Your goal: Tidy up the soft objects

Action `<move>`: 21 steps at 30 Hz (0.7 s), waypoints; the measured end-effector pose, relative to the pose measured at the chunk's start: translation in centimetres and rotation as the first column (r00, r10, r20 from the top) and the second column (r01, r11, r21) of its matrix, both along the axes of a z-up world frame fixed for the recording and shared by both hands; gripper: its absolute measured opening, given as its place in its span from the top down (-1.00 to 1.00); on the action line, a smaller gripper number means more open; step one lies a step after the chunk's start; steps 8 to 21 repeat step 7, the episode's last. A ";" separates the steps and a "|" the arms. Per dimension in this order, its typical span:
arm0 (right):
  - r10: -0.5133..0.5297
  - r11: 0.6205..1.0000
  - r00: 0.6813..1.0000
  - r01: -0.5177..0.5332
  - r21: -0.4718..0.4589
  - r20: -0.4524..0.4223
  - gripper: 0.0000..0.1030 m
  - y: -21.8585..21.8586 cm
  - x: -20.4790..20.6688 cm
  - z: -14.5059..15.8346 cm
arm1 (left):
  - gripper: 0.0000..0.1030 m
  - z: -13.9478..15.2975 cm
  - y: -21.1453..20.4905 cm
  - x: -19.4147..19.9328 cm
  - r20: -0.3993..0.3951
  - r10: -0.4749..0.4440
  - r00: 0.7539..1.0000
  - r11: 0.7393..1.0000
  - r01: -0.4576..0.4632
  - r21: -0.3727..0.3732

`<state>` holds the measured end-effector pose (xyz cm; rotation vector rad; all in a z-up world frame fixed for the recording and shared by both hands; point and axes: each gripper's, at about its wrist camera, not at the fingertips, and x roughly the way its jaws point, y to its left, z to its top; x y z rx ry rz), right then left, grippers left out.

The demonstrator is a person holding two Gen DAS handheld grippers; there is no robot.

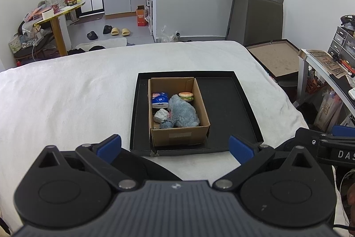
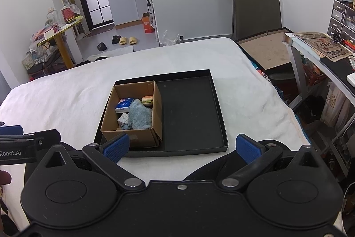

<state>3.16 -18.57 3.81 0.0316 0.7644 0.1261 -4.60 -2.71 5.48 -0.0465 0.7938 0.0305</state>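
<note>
A cardboard box (image 1: 179, 134) (image 2: 131, 136) stands in the left part of a black tray (image 1: 230, 108) (image 2: 190, 112) on the white bed. Inside it lie a blue plush toy (image 1: 183, 113) (image 2: 139, 116), a toy burger (image 1: 186, 96) (image 2: 147, 100), a blue tissue pack (image 1: 159, 100) (image 2: 124, 104), a white crumpled object (image 1: 161, 115) (image 2: 123, 118) and a small blue soft item (image 1: 166, 124). My left gripper (image 1: 175, 149) is open and empty, just in front of the tray. My right gripper (image 2: 183, 148) is open and empty at the tray's near edge.
The white bed (image 1: 66, 92) (image 2: 55, 99) spreads around the tray. A desk with drawers (image 1: 328, 68) (image 2: 321, 48) and a brown board (image 1: 275, 57) stand to the right. A yellow table (image 1: 57, 12), slippers (image 1: 117, 30) and a kitchen area lie beyond the bed.
</note>
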 end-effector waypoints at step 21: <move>-0.001 1.000 1.000 0.001 -0.003 -0.010 -1.00 0.0 0.3 -0.4 | -0.99 -0.3 0.0 0.2 0.006 -0.001 1.000 1.000 0.001 -0.005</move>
